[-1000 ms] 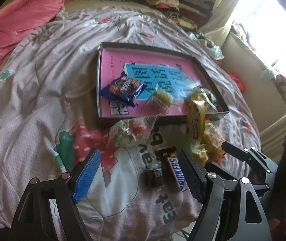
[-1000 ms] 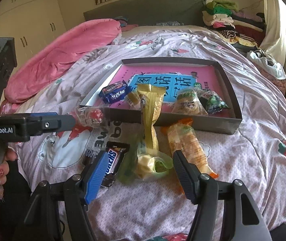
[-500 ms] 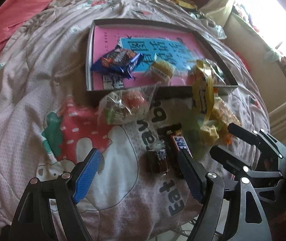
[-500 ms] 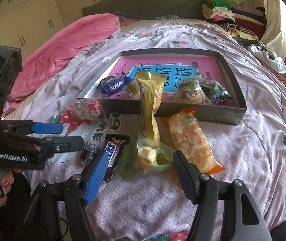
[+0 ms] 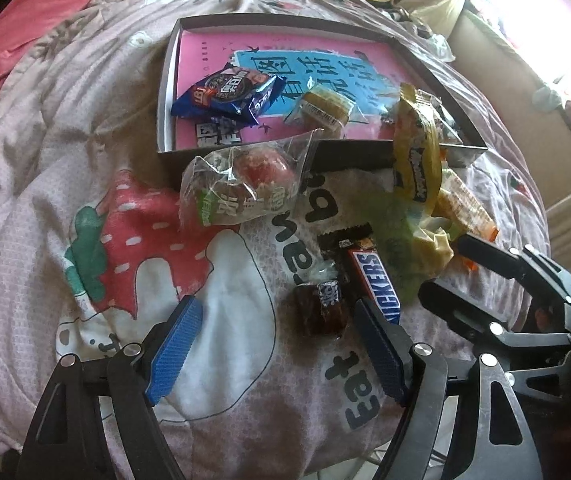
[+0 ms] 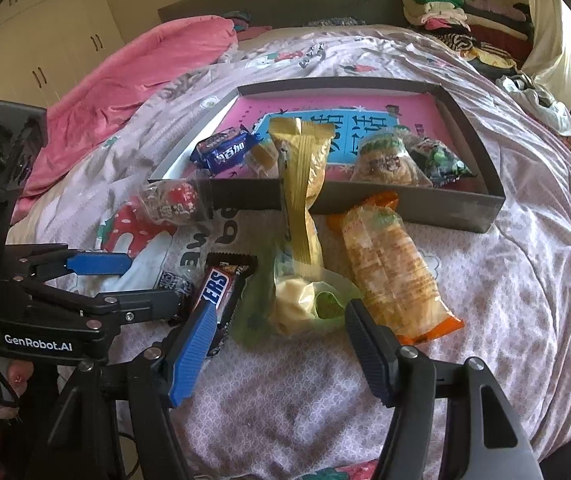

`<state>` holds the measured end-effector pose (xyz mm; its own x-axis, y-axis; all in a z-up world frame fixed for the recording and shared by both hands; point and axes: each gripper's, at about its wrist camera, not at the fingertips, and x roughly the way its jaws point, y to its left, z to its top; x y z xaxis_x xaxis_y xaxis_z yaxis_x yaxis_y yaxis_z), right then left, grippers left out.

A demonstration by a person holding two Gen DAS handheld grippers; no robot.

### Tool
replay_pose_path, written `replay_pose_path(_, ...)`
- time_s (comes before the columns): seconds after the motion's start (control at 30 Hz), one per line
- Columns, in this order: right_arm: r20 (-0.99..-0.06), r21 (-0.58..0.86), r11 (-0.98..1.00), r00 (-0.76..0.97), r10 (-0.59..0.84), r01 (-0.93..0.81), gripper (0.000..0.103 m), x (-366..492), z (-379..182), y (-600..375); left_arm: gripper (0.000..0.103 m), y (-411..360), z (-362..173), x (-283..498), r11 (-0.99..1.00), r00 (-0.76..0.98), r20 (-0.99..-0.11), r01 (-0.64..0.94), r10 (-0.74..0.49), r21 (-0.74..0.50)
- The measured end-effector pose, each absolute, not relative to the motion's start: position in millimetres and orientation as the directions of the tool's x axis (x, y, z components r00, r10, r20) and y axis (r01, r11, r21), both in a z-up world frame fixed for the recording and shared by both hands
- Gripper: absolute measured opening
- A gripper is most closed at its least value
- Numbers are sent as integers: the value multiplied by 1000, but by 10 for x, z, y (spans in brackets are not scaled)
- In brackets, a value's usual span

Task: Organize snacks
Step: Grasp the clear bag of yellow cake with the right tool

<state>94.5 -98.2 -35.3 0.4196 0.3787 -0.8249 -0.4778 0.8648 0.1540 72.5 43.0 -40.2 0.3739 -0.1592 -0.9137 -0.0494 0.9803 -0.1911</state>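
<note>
Shallow box (image 6: 413,209) with blue cookie pack (image 6: 227,151) and green-topped bag (image 6: 385,160); left tongs (image 5: 277,334) closing, empty, right tongs (image 6: 281,338) apart.

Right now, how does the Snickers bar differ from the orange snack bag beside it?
The Snickers bar is small, dark and flat; the orange snack bag is larger, translucent and puffy. The bar lies nearer the left tongs; the bag lies right of the green packet. Both lie outside the tray.

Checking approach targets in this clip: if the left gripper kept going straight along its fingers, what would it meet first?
Likely the small dark wrapped candy, which lies just ahead of the closing left gripper, near its right finger. The Snickers bar sits beside it; depth is unclear, so the quilt might come first.
</note>
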Motion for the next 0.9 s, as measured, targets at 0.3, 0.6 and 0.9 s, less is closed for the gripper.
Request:
replay_pose_path(0.3, -834, 167, 875, 409, 372, -454, 66, 1028, -436, -996, 66, 448, -462, 750, 974, 377, -907, -46, -189, -222)
replay_pose_path(0.6, -856, 111, 889, 413, 313, -444, 60, 1054, -487, -935, 66, 444, -492, 766, 971, 376, -905, -48, -200, -235)
replay_pose_path(0.9, -858, 127, 901, 409, 310, -416, 55, 1061, -567, -960, 66, 449, -497, 770, 969, 375, -904, -52, -204, -240)
